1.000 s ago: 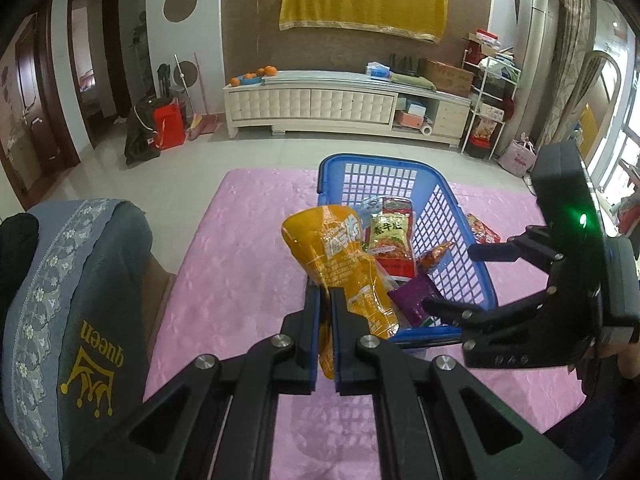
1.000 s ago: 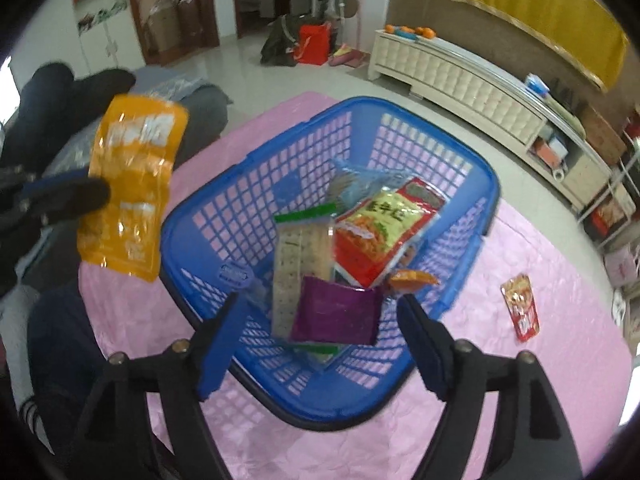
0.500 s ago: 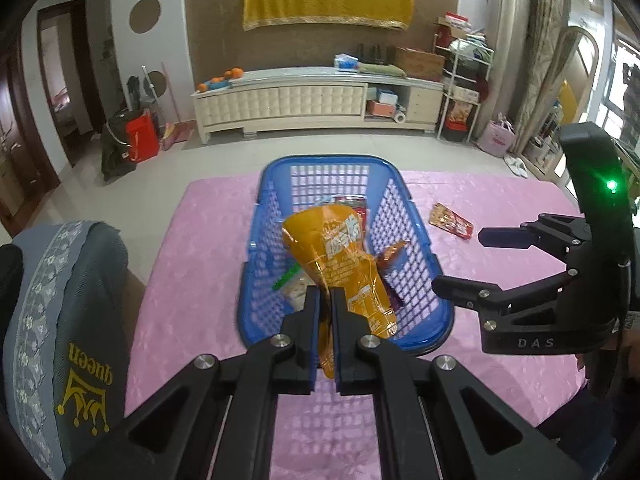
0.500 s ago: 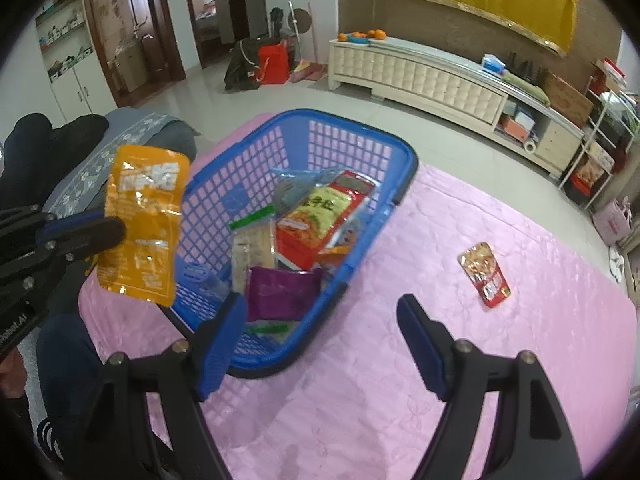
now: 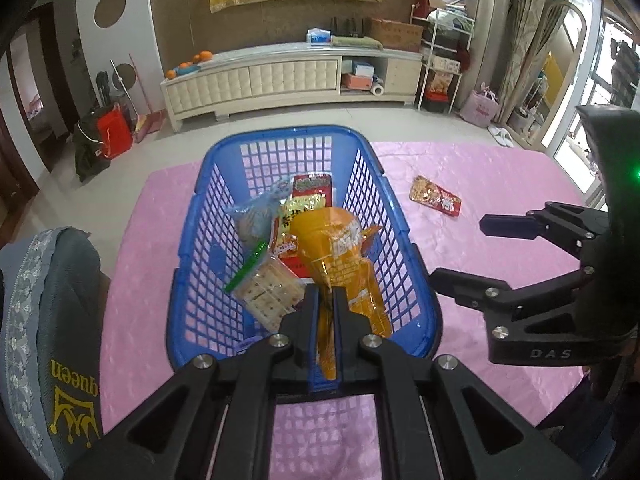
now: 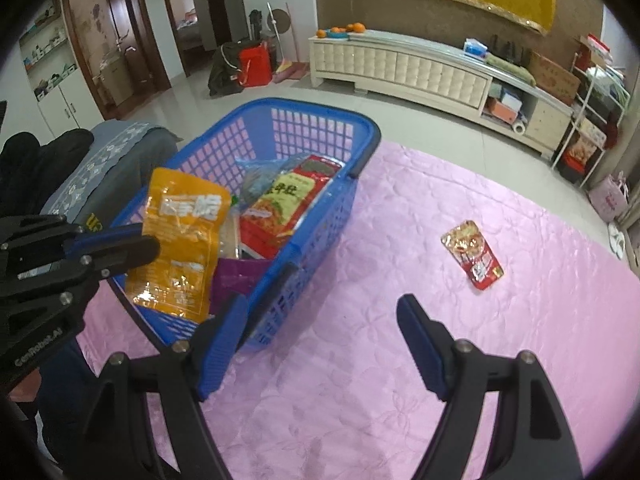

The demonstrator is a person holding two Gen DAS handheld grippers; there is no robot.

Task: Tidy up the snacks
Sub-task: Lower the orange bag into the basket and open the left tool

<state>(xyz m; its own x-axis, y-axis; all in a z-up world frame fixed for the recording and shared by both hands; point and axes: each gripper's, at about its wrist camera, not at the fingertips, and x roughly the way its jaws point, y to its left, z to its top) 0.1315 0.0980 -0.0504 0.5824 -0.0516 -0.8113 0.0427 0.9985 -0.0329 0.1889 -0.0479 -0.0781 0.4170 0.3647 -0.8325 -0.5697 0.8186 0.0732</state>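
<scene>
My left gripper (image 5: 327,300) is shut on an orange snack pouch (image 5: 344,264) and holds it over the near end of the blue basket (image 5: 200,200); the pouch also shows in the right wrist view (image 6: 180,240). The basket (image 6: 360,136) holds several snack packs, among them a red and yellow pack (image 6: 284,200) and a purple pack (image 6: 236,280). A red snack packet (image 6: 472,256) lies alone on the pink cloth (image 6: 400,380), also in the left wrist view (image 5: 436,200). My right gripper (image 6: 320,320) is open and empty, right of the basket and short of that packet.
A grey cushioned seat (image 5: 44,320) marked "queen" stands left of the table. The pink cloth's far edge (image 5: 460,146) drops to a tiled floor. A long white cabinet (image 5: 280,80) stands at the far wall.
My left gripper has carried the orange pouch from beside the basket to over its near end. My right gripper has swung right, off the basket and toward the red packet.
</scene>
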